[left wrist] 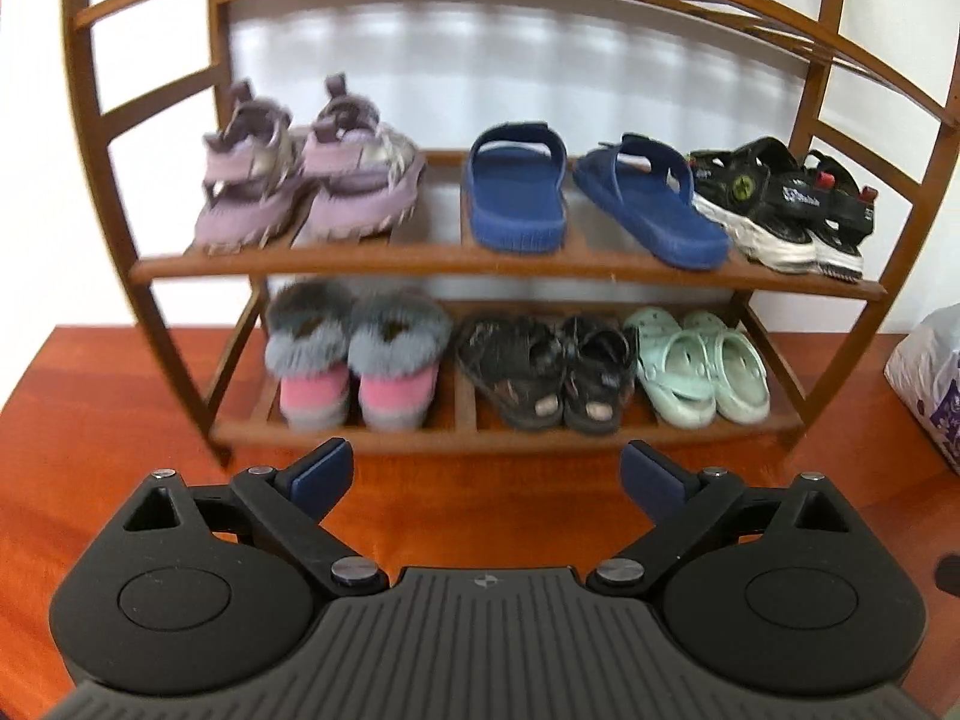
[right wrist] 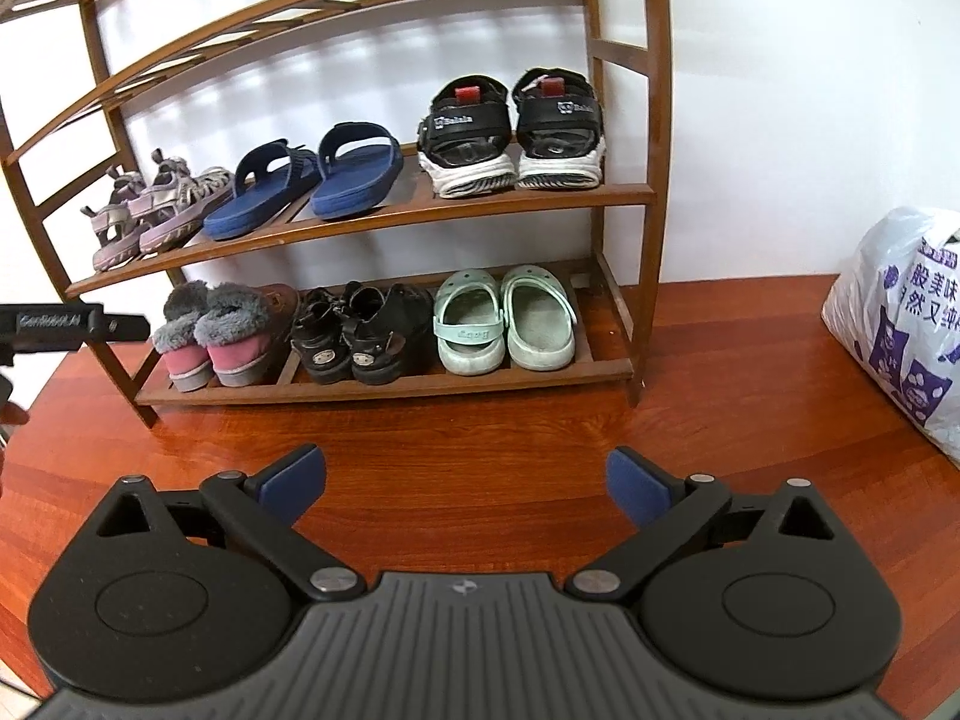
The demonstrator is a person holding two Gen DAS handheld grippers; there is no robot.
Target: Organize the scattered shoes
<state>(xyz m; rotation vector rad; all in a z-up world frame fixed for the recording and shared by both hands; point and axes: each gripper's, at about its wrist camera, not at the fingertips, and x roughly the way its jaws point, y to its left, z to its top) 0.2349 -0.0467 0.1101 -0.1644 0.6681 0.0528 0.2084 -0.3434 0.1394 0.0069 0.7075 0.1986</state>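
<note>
A brown wooden shoe rack point(left wrist: 504, 267) stands on a red-brown wooden floor point(right wrist: 480, 426) against a white wall, its open tiers facing both cameras. A broad strip of bare floor lies between the rack's front edge and each hand-held gripper, giving open room to move.

On the middle shelf, from its left end to its right, sit a pair of purple sneakers point(left wrist: 300, 180), a pair of blue slides point(left wrist: 576, 192) and a pair of black sandals with white soles point(left wrist: 786, 204) at the right end. On the bottom shelf, in the same order, sit pink slippers with grey fur cuffs point(left wrist: 354, 360), a pair of black sandals point(left wrist: 552, 372) and a pair of mint green clogs point(left wrist: 702, 366). The upper tiers carry no shoes.

The right wrist view shows a white plastic bag with purple print point(right wrist: 900, 324) on the floor to the right of the rack; the left wrist view catches only its edge. The right wrist view also shows the side of the left hand-held gripper at its left border, level with the bottom shelf's left end.

The left hand-held gripper point(left wrist: 486, 477) is released, its blue pads point(left wrist: 318, 477) spread wide and holding nothing, over the floor just in front of the bottom shelf's front edge. The right hand-held gripper point(right wrist: 465, 480) is likewise released and empty, farther back, facing the rack's right half.
</note>
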